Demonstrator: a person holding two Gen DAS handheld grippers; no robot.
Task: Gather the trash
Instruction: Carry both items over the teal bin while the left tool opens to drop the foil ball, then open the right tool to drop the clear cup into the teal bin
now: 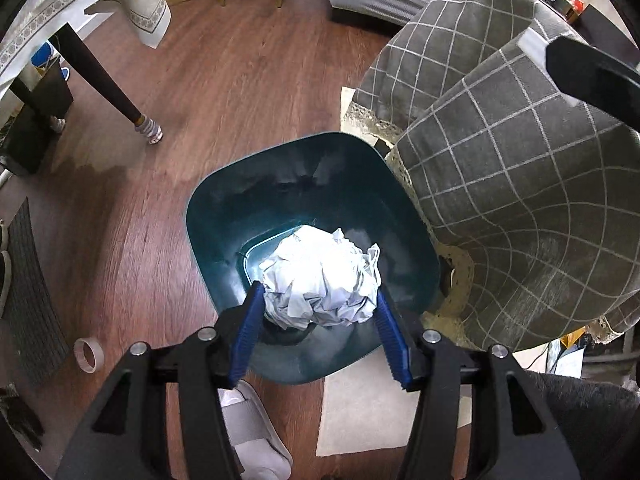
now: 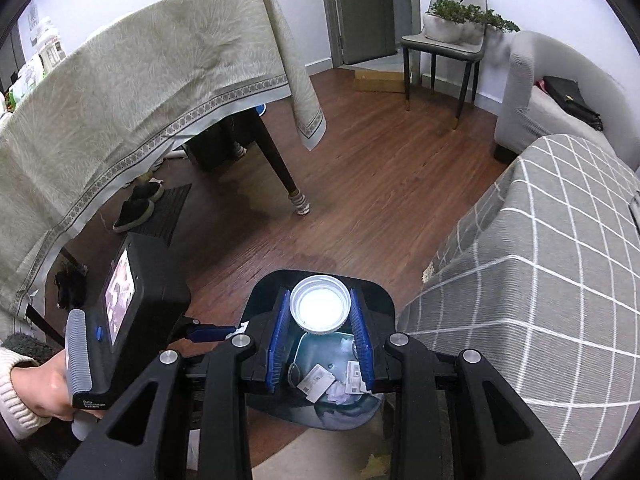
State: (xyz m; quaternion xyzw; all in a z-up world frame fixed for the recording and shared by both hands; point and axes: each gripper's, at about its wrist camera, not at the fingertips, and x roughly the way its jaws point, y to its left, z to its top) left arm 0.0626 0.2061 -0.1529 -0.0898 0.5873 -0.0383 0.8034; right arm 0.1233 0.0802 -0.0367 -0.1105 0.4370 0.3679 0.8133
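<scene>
A dark teal bin (image 1: 280, 168) stands on the wooden floor, seen from above. My left gripper (image 1: 319, 292) hangs over its mouth, its blue pads (image 1: 246, 340) pressed on either side of a crumpled white paper ball (image 1: 320, 276). In the right wrist view my right gripper (image 2: 320, 294) is shut on a round white plastic lid (image 2: 320, 306), held above the same bin (image 2: 384, 300). Paper scraps and labels (image 2: 320, 384) lie at the bin's bottom. A hand (image 2: 44, 384) holds the left gripper's body (image 2: 140, 300) at the left.
Furniture under a grey checked cloth (image 1: 520, 200) crowds the bin's right side. A table leg (image 1: 120, 96) with a sock stands far left; a tape roll (image 1: 89, 355), a grey slipper (image 1: 256, 432) and a pale mat (image 1: 368, 412) lie nearby. A cloth-covered table (image 2: 120, 92) fills the left.
</scene>
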